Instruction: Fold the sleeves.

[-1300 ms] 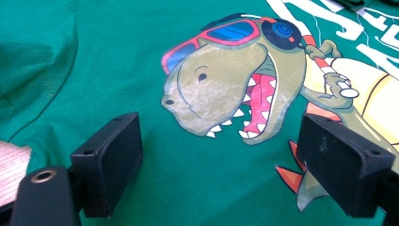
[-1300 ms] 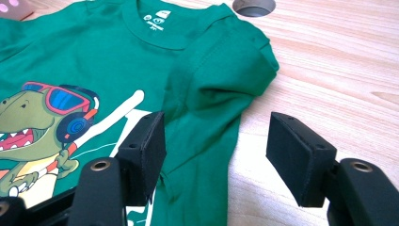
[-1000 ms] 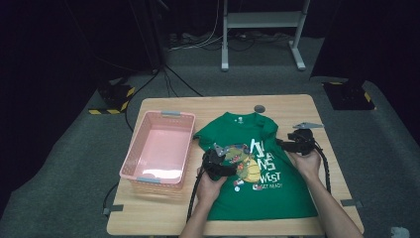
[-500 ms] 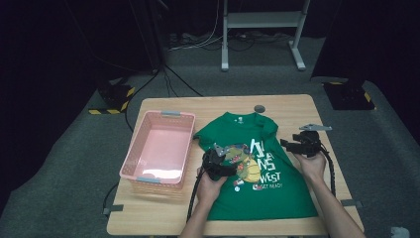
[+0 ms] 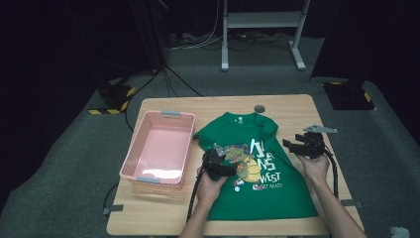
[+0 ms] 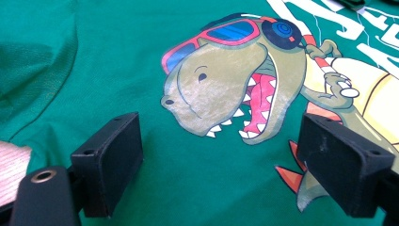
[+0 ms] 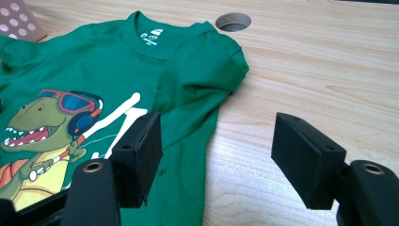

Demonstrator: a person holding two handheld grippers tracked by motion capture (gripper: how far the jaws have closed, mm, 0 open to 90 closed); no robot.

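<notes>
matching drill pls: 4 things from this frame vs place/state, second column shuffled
Things:
1. green T-shirt
2. pink basket
3. left claw
4. right claw

Places or states:
A. open, above the shirt's side edge and bare wood
B. spread flat on the table, print up
C. on the table left of the shirt, nothing in it
D. open, over the dinosaur print

Pairs: 1-B, 2-C, 3-D, 4-A
</notes>
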